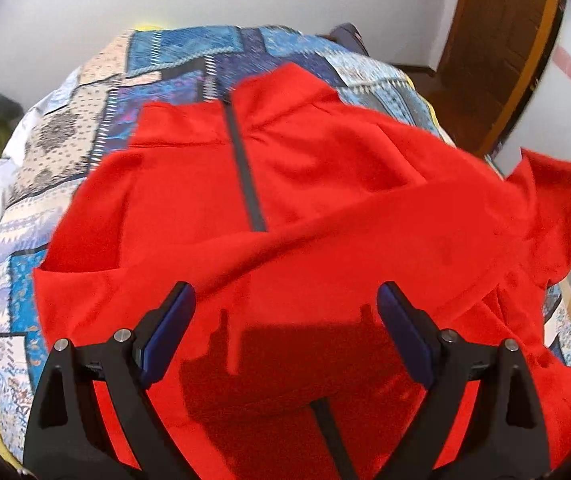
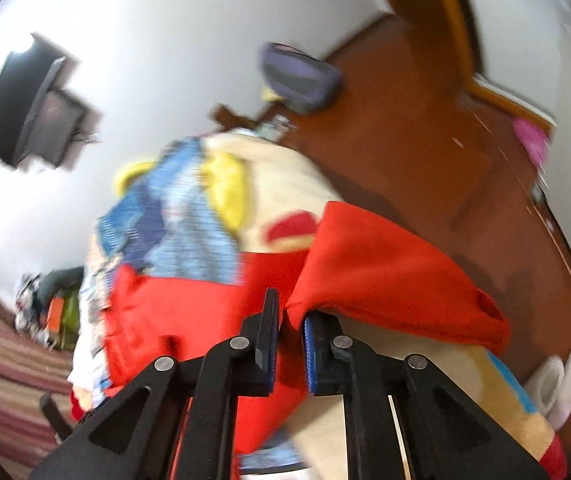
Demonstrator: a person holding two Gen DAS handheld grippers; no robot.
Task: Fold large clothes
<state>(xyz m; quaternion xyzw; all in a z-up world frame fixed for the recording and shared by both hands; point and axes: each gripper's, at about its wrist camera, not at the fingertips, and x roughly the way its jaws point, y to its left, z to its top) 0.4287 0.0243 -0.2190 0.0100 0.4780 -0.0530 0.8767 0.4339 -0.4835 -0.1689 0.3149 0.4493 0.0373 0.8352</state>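
red jacket point(image 1: 325, 208) on patchwork bedspread point(image 1: 65, 152), wooden door point(image 1: 497, 52) behind, right hand-held gripper point(image 2: 289, 320) pinching jacket

The red jacket point(image 1: 285, 208) runs off the left wrist view at 6 o'clock; the right wrist view is motion-blurred throughout, its wall fixture point(image 2: 33, 108) at 10 o'clock unidentifiable.

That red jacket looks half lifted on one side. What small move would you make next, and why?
Probably carry the right gripper across toward the black zipper, laying the sleeve it has pinched onto the chest of the red jacket. Its jaws are shut on that cloth, raised off the patchwork bedspread, while the left gripper hangs open above the jacket, holding nothing.
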